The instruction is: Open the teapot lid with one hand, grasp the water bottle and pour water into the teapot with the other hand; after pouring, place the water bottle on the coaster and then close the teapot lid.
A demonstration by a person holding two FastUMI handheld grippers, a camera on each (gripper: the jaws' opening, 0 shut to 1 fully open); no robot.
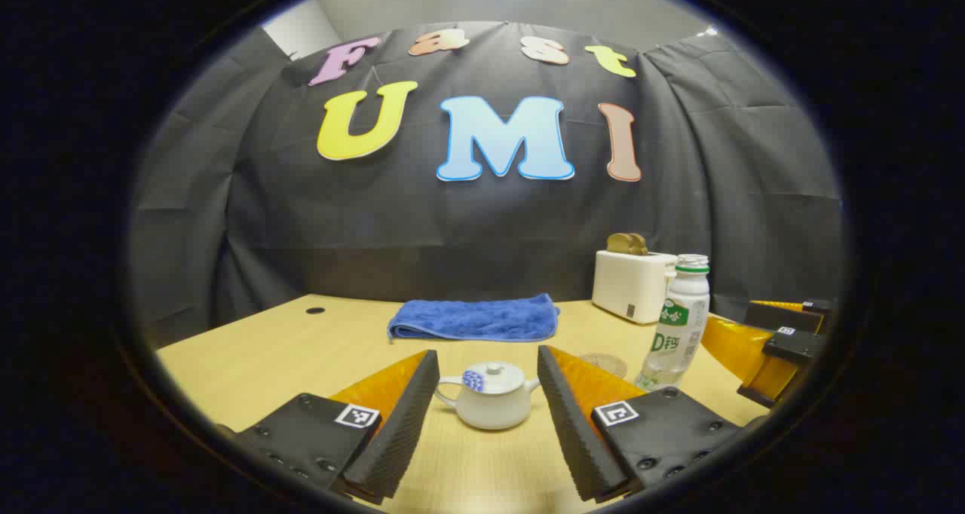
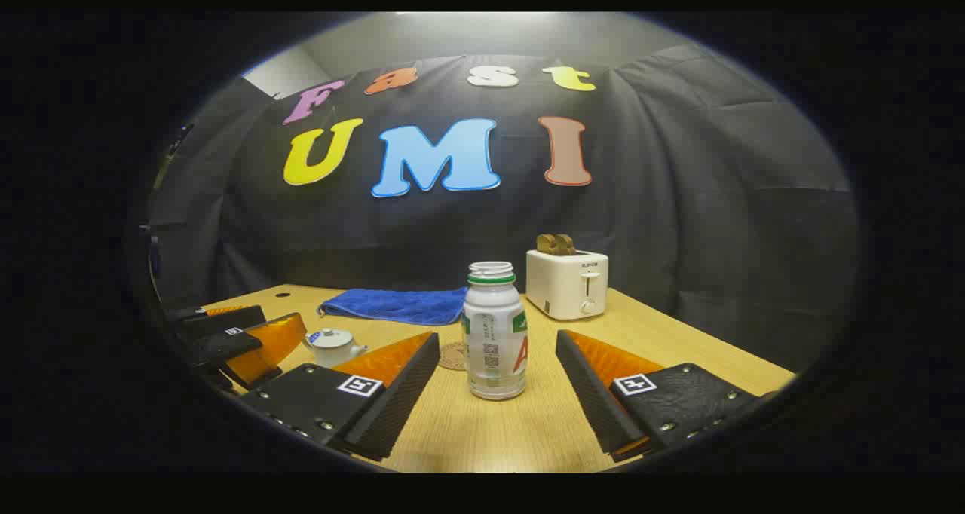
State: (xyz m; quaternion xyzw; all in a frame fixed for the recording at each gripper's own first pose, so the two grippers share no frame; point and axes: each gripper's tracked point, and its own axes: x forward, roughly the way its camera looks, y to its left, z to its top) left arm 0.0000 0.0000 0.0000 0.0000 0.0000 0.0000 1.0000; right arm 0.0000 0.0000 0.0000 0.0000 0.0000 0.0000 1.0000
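We see the teapot (image 1: 491, 402), small, round and pale glazed, standing upright on the worktop (image 1: 286, 356) with its lid (image 1: 492, 376) on; a blue patch marks the lid near the handle side, and the spout points right in the left gripper view; the left tool (image 1: 488, 416) gapes wide with the pot between and just beyond its ridged fingers (image 1: 399, 423), touching neither. The water bottle (image 2: 494, 331) stands upright, uncapped, clear plastic with a green neck ring and a printed label; the right tool (image 2: 497, 408) is likewise spread, the bottle centred ahead of its gap, untouched. Just behind the bottle lies the round woven coaster (image 2: 453, 356), flat on the wood-grain top; between pot and bottle nothing blocks the way. Farther back a folded blue towel (image 1: 473, 318), plush, lies near the wall; beside it a boxy white toaster (image 2: 567, 282) holds two brown slices.
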